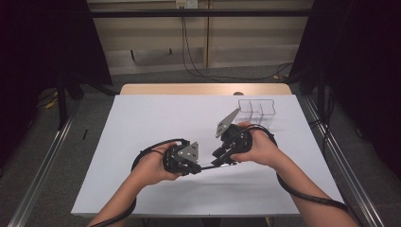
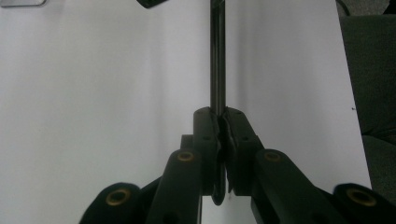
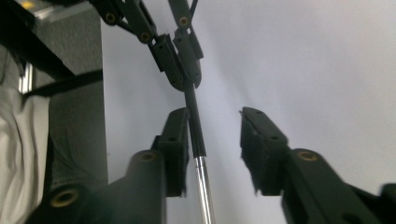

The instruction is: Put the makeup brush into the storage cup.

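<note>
Pen (image 3: 195, 122), slim, stiff and likely slippery (metal end), pinched by left gripper (image 2: 219, 122); right gripper (image 3: 215, 135) jaws spread around its barrel.

White tabletop (image 1: 156, 142), grey floor (image 1: 90, 118), black curtains (image 1: 42, 42)

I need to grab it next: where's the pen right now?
In the high view the pen spans the two claws near the table's front middle, clamped in the left claw.

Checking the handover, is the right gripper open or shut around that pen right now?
Open. The right gripper has its fingers spread with a clear gap; the pen lies against one finger only.
</note>
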